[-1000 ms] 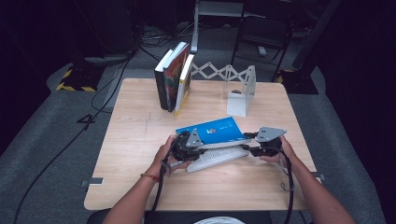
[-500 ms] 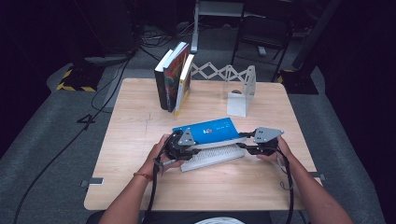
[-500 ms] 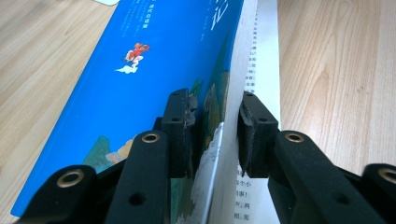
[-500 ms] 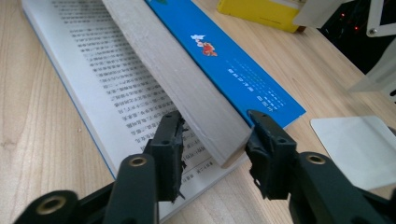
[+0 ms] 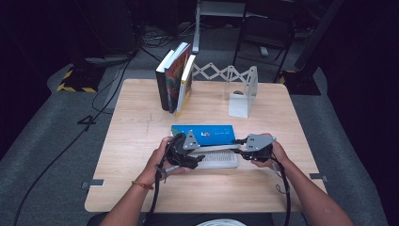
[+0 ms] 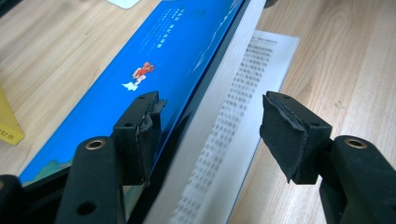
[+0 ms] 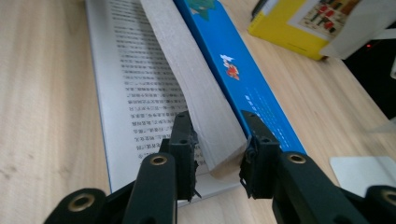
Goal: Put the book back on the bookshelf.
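Right now my right tongs (image 7: pixel 217 154) pinch the raised block of pages (image 7: pixel 196 98) of the blue book (image 5: pixel 207 141). My left tongs (image 6: pixel 210 135) have just been opening; they stand spread over its other end, pads clear of it.

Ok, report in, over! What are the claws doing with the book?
Left claw open, just let go, straddling the pages. Right claw shut on the page block. Book lies open on the table. Nothing in the way.
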Tool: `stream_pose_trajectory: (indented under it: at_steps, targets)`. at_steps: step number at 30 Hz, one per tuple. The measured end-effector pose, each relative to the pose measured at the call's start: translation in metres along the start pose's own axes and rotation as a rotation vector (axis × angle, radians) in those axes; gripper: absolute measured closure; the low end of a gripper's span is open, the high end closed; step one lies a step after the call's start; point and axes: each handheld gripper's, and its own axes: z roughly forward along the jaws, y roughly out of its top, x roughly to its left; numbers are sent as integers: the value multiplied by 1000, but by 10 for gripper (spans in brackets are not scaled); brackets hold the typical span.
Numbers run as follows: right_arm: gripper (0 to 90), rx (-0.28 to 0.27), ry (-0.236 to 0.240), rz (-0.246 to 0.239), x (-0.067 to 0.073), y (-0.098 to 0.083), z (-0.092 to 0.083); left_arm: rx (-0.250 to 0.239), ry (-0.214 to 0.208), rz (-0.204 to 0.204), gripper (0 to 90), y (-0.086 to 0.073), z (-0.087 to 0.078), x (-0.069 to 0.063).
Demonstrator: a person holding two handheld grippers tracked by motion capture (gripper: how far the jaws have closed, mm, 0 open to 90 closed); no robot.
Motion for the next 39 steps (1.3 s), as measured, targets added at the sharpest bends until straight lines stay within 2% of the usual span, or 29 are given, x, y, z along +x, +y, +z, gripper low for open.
stream_pose_trajectory:
  at_steps: [4,7,9,11,13,15,18,19,21,22,23,25,26,30,33,35,37,39]
  targets:
    - [715,2,13,-3,6,8,4,15,22,-8,366,5,12,-4]
    - [721,-3,20,-3,8,12,6,26,22,-11,366,7,22,-5]
    - [722,-1,20,-3,10,13,7,25,47,-5,372,7,27,-9]
    - [722,-1,21,0,11,14,7,2,67,-17,429,6,30,-11]
    - [721,1,22,-2,12,15,8,17,86,2,486,6,34,-12]
    - [719,5,21,-7,13,16,8,11,92,-5,559,4,36,-12]
    - [706,-2,23,-3,14,16,9,6,75,8,611,2,35,-10]
    - [659,-37,54,29,10,13,9,8,66,15,629,1,36,-9]
    - [634,-51,63,35,8,10,10,16,53,25,643,0,37,-9]
    - [620,-63,66,35,5,6,11,4,42,15,650,-2,38,-7]
    - [603,-66,84,80,-3,-5,14,-2,36,8,653,-3,37,-6]
    - [588,-81,94,121,-8,-11,16,-17,31,1,654,-3,35,-4]
    - [588,-81,94,121,-8,-11,16,-17,31,1,654,-3,35,-4]
    - [646,-81,79,64,-7,-11,16,-29,12,-5,653,-5,34,-2]
    - [663,-75,73,55,-5,-9,15,-36,-5,-6,647,-6,32,0]
    - [681,-64,64,39,-1,-4,12,-60,-26,-29,629,-7,29,1]
    - [697,-63,64,30,3,1,10,-76,-67,-57,594,-6,26,4]
    - [713,-73,66,19,8,8,6,-75,-63,-52,580,-3,24,3]
